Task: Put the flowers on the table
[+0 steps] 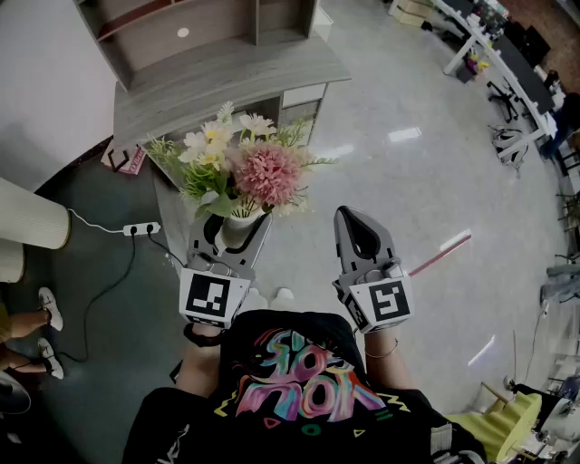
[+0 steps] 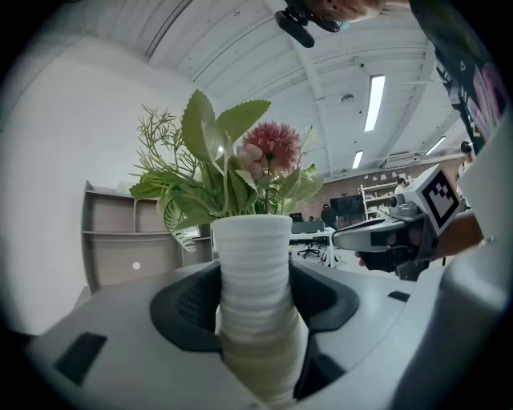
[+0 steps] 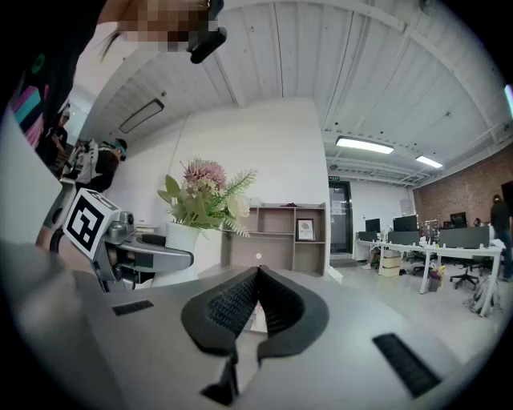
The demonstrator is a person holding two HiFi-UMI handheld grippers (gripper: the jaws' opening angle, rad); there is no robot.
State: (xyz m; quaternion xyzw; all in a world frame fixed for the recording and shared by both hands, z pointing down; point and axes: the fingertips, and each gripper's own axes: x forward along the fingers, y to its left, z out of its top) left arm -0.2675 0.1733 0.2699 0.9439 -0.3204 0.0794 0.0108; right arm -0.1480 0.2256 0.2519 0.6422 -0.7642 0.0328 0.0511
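A white ribbed vase carries a bunch of flowers, pink and cream blooms among green leaves. My left gripper is shut on the vase and holds it upright in the air; in the left gripper view both dark pads press the sides of the vase, with the flowers above. My right gripper hovers beside it to the right, jaws shut with nothing between them. A grey table stands ahead of the flowers. The right gripper view has the flowers at its left.
A shelf unit stands behind the table. A power strip with its cable lies on the dark floor at left, near a white cylinder and someone's shoes. Office desks and chairs are far right. The floor is glossy.
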